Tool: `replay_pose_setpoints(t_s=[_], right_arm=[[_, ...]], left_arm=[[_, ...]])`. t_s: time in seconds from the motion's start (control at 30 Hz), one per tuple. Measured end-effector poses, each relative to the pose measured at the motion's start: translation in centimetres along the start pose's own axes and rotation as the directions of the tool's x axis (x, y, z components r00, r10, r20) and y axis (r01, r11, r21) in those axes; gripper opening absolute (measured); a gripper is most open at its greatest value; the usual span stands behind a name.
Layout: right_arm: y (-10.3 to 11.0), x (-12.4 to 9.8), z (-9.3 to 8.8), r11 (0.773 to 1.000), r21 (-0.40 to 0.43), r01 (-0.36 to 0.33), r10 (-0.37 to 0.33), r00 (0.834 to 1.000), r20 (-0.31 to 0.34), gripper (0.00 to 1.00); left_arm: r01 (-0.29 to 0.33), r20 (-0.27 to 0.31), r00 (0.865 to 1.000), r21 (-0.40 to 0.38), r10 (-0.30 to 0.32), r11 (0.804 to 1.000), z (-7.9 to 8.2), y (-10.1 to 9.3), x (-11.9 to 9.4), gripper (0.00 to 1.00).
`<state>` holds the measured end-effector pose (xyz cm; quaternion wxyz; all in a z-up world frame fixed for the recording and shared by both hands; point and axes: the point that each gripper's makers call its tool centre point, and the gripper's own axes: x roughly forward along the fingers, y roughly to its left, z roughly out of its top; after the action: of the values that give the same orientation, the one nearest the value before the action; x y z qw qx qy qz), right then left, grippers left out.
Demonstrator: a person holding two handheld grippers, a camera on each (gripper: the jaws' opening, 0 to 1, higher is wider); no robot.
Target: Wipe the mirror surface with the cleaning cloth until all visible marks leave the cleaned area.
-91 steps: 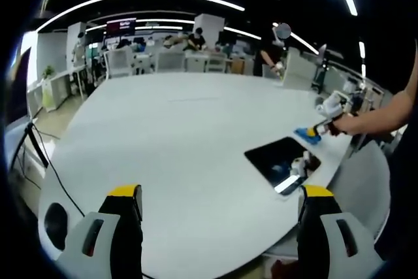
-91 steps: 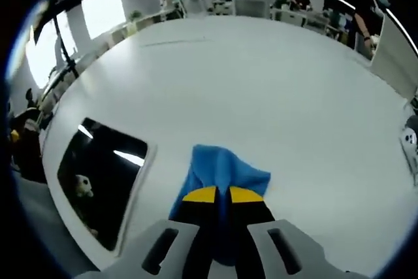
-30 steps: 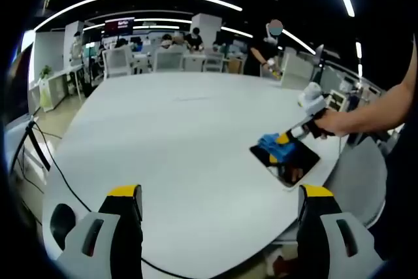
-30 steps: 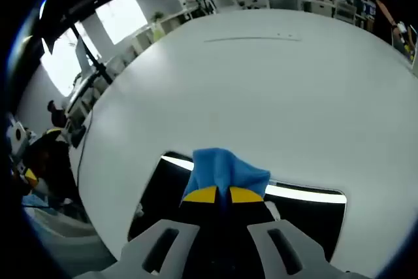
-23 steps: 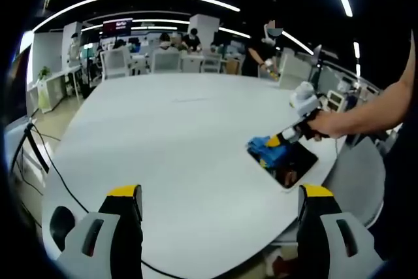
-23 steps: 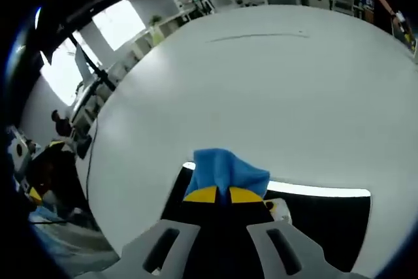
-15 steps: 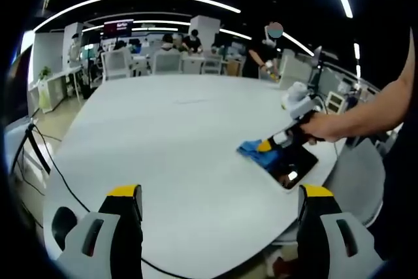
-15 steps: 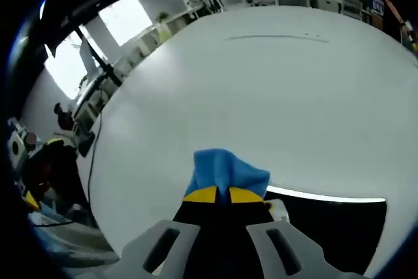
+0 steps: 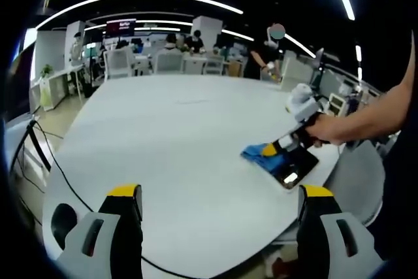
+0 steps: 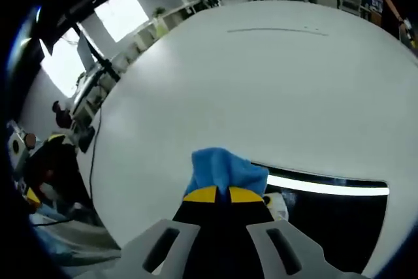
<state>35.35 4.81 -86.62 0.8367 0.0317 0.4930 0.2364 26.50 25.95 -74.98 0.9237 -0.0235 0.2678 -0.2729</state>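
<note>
No readable writing. Right gripper (image 10: pixel 217 194) pinched the blue cleaning cloth (image 10: pixel 225 169) at the mirror (image 10: pixel 339 217) edge — dark, reflective; left gripper (image 9: pixel 215 194) jaws spread.

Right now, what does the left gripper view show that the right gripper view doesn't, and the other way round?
The left gripper view takes in the left gripper, its jaws wide apart over the table, and the hand that holds the right gripper. The right gripper view gives a close look at the ceiling light strip reflected in the mirror. Both share the right gripper, shut on the blue cloth, at the mirror's edge.
</note>
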Motion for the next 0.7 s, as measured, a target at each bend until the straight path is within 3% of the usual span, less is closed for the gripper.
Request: replay_pose_setpoints(t_s=[0.3,0.7], right_arm=[[1.2,-0.7,-1.9,0.999,0.001,-0.034,0.034,0.999,-0.032,0.0],[0.2,-1.1,-2.0,0.998,-0.063,-0.03,0.029,0.999,-0.023,0.0]], left_arm=[[0.01,-0.009,1.0,0.009,-0.01,1.0,0.2,-0.2,0.4,1.0],[0.006,-0.014,1.0,0.026,-0.006,1.0,0.4,-0.1,0.6,1.0]])
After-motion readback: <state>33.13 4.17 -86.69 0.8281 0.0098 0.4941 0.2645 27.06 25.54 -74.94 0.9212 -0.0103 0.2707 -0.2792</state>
